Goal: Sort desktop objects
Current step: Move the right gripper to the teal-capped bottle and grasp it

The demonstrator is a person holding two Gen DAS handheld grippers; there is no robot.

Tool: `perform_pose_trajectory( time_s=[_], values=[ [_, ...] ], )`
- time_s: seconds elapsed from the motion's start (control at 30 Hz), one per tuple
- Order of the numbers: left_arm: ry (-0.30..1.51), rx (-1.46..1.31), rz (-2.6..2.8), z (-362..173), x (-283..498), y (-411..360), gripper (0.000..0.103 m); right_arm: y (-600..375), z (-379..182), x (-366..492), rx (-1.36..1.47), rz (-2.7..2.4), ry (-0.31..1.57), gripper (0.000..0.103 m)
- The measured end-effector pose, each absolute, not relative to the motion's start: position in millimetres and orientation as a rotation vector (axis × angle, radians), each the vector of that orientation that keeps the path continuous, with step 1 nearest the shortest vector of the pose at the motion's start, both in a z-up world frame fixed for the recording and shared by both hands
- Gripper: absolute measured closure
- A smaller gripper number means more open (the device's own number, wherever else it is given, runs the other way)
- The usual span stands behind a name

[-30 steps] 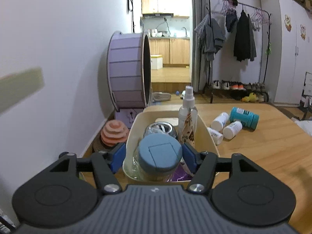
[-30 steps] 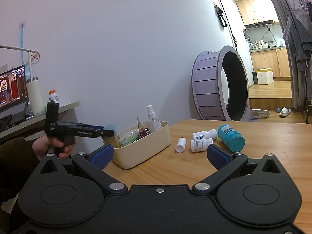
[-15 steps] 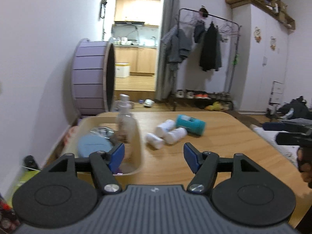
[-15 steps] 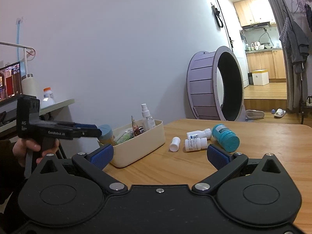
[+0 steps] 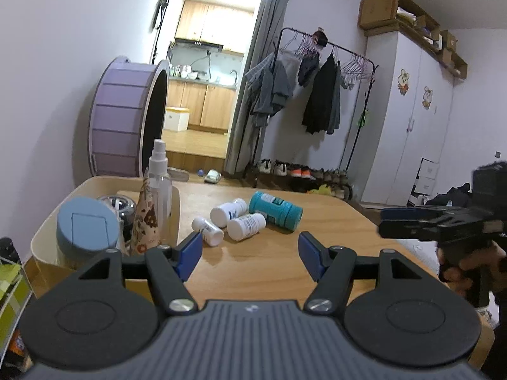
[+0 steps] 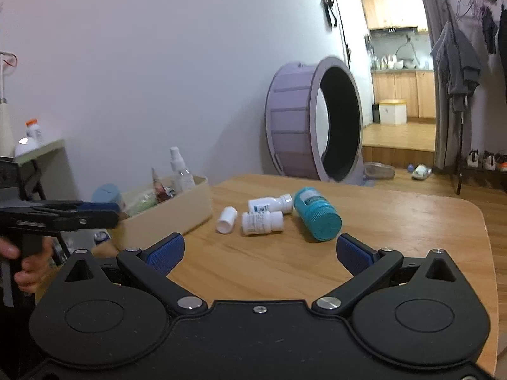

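Left wrist view: both tools wide open, empty.
Left tool, right tool; three white bottles, one teal bottle on tabletop beside bin.

Handheld gripper hardware

Left gripper: ribbed grey body, black linkage arms, silver pivot screws behind the jaws, blue finger pads. Right gripper: smooth black body, round black discs outboard of the jaws, silver screws, blue pads.
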State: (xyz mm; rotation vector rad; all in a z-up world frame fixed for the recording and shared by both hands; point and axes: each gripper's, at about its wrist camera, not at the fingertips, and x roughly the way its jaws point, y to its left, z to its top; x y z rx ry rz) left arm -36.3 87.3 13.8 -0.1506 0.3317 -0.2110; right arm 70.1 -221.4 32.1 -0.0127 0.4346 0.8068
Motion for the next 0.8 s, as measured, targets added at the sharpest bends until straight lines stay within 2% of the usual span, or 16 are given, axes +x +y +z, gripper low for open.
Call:
perform_pose_trajectory(
  time_s=[0.17,0.23,0.33,0.4,0.73,0.77,0.8],
  values=[
    [0.313,-0.114,-0.237,13.8,-38.4,77.2,0.037,-204.0,25.3,106.5,-0.098,0.78,0.466,0.001],
    [0.325,-0.099,-0.247,11.3,-37.7,74.1,0.037,-197.6,18.8,123.9,-0.114,0.767,0.487,0.004],
    [0.338,-0.089,-0.246,7.2,-35.2,72.3,0.037,-187.6,7.3,148.6,-0.134,0.764,0.533,0.01],
    [0.345,-0.09,-0.241,4.5,-33.7,73.0,0.037,-180.5,-0.3,162.4,-0.152,0.767,0.567,0.022],
    [0.357,-0.116,-0.245,1.2,-31.5,78.8,0.037,-162.0,-18.2,200.6,-0.179,0.73,0.569,0.023],
    [0.358,-0.117,-0.243,1.1,-31.7,79.2,0.037,-160.7,-20.3,202.9,-0.176,0.732,0.577,0.029],
    [0.358,-0.119,-0.242,1.2,-31.9,79.8,0.037,-160.7,-20.8,204.8,-0.169,0.739,0.587,0.046]
  ],
)
